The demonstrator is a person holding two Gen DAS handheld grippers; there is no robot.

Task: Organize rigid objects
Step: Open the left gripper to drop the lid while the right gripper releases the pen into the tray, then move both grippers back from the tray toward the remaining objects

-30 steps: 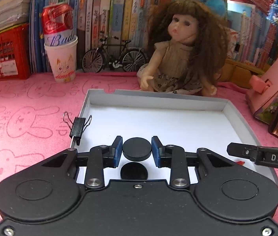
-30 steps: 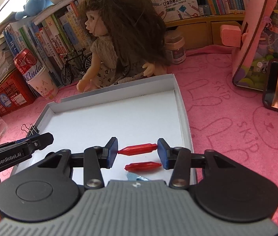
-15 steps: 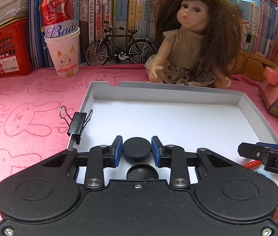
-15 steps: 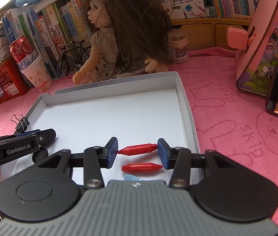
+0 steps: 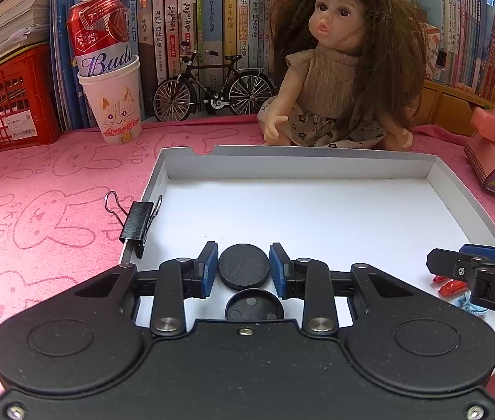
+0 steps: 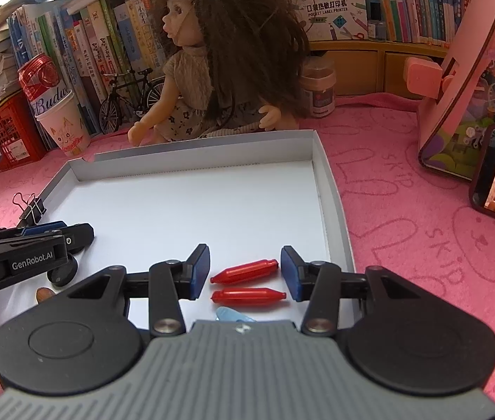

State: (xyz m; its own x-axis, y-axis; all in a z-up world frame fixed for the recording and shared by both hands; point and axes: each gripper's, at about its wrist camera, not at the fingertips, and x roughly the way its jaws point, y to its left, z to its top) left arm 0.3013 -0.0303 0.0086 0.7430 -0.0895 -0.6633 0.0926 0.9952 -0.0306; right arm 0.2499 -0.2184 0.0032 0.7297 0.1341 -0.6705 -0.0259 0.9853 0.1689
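At the far left a black binder clip (image 5: 137,225) bites onto the left wall of the shallow white tray (image 5: 296,164), handles splayed outward over the pink bunny-print cloth (image 5: 37,210).

Next along, the left gripper (image 5: 243,269) holds a flat black disc (image 5: 243,270) between its blue pads, which press on opposite points of the rim, clamped narrow. The disc looks stiff, light and smooth-edged; a grip across the full width, as here, is probably the only sound one, since a hold off centre could let it squirt out sideways. A second black disc (image 5: 254,303), with small round studs on its upturned face, lies on the tray floor directly below the held one, near the front edge. I would guess these are magnets, so the two may snap together if brought close.

Further right, the right gripper (image 6: 245,273) is opening. Its pads stand clear of an upper red capsule (image 6: 245,271) that lies between them on the tray floor, near the right wall. A lower red capsule (image 6: 249,295) lies just beside it, almost parallel. They look like hard, glossy plastic, light, tapered at both ends and ready to roll; the thick middle seems the safer place to pinch than the pointed ends. A pale blue piece (image 6: 233,315) peeks out just in front of them, mostly hidden by the gripper body.
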